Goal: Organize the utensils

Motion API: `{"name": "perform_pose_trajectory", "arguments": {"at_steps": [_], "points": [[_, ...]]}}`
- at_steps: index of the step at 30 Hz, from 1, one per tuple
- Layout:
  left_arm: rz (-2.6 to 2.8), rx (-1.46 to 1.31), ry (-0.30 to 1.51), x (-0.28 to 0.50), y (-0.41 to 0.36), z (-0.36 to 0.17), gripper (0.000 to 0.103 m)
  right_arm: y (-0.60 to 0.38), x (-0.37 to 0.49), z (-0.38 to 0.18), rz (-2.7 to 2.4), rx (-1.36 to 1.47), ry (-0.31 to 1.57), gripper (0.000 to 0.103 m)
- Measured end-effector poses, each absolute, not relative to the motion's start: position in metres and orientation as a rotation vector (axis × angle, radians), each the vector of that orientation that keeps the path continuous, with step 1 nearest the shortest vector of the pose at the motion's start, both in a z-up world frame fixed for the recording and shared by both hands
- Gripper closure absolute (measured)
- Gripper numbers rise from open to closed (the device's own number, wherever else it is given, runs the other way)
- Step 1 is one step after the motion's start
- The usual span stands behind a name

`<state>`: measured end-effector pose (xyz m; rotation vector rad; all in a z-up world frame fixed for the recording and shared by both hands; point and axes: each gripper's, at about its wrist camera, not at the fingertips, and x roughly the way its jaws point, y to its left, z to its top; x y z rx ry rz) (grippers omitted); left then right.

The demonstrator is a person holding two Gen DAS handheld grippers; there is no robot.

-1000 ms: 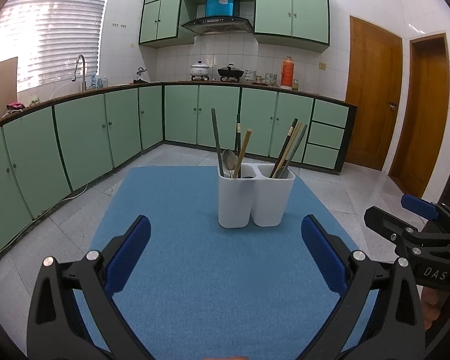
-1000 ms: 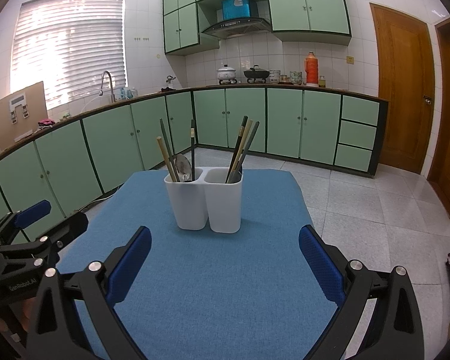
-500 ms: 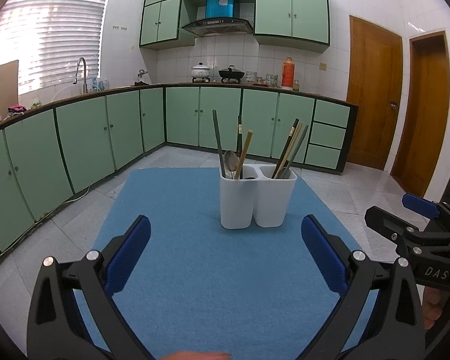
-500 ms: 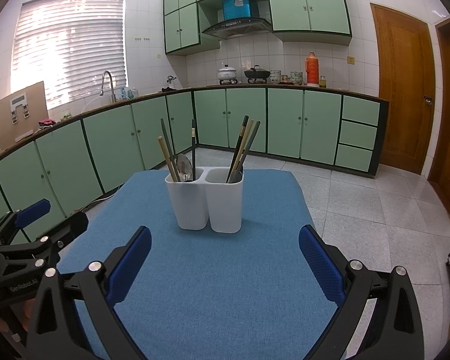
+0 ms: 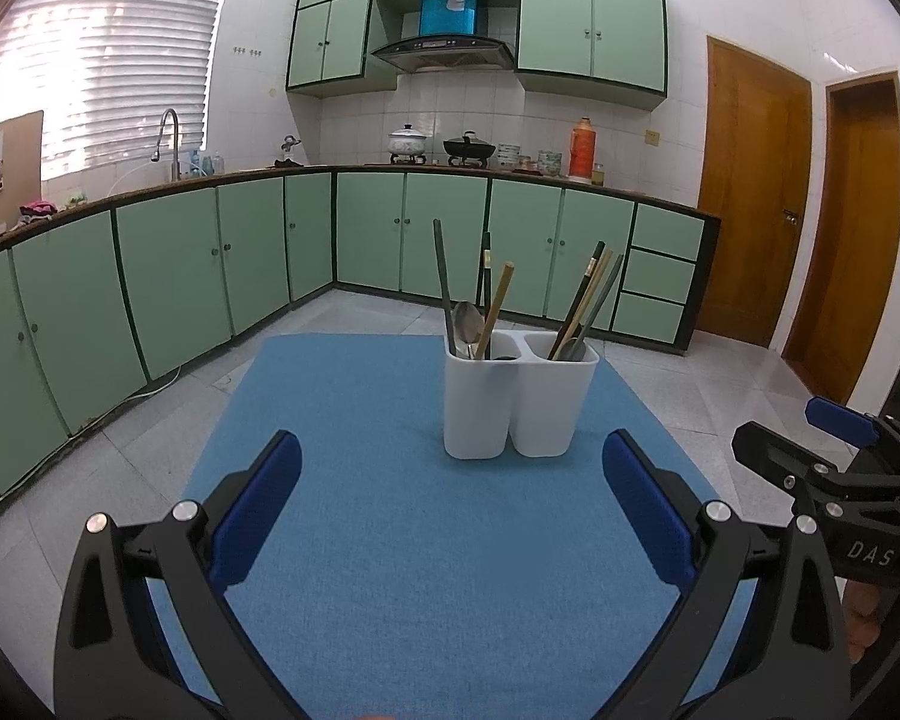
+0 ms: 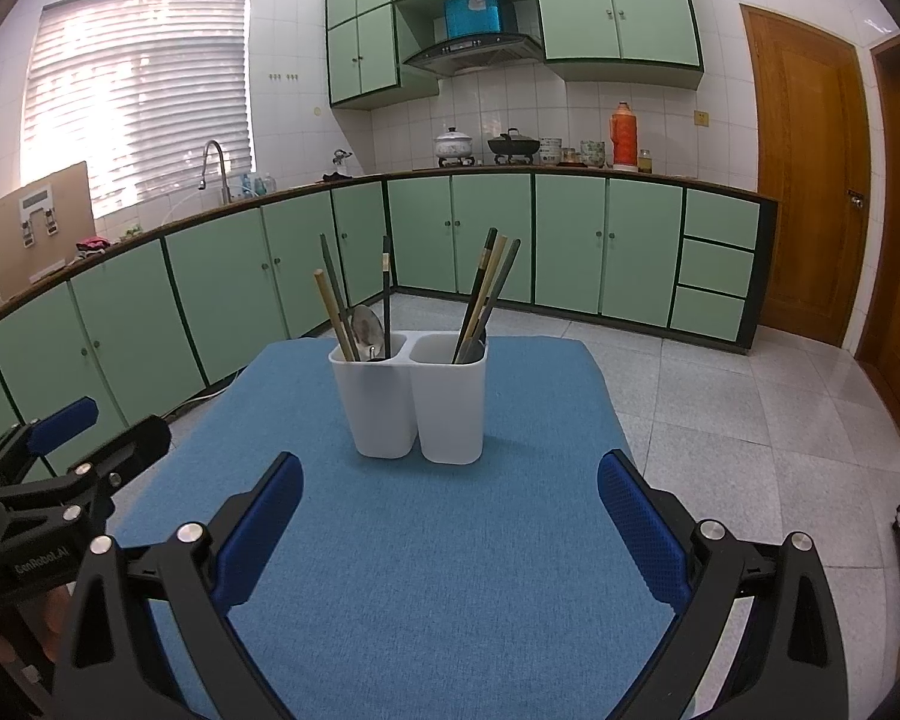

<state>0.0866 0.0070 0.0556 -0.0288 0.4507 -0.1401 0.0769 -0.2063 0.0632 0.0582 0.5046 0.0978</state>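
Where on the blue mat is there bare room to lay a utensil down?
The blue mat is bare between the white holder and both open hand-held grippers, left and right, and along each side of the holder. Crowded only inside: spoon and chopsticks fill its compartments.

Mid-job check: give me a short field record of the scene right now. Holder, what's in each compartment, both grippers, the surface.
holder: white two-compartment plastic utensil holder, upright on the mat
left compartment: metal spoon, light bamboo chopstick, two dark sticks
right compartment: bundle of dark and light chopsticks, leaning right
left gripper: open, holding nothing, short of the holder
right gripper: open, holding nothing, short of the holder
surface: blue fabric mat, nothing loose on it in view
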Motion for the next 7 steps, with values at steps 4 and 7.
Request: {"name": "perform_pose_trajectory", "arguments": {"at_steps": [4,7], "points": [[-0.14,-0.025,0.451,0.0876,0.0077,0.0557,0.006,-0.2056,0.0773,0.063,0.095,0.061,0.507,0.006],[-0.138,-0.026,0.451,0.0873,0.0076,0.0553,0.006,-0.2056,0.0772,0.0624,0.097,0.061,0.506,0.006]]}}
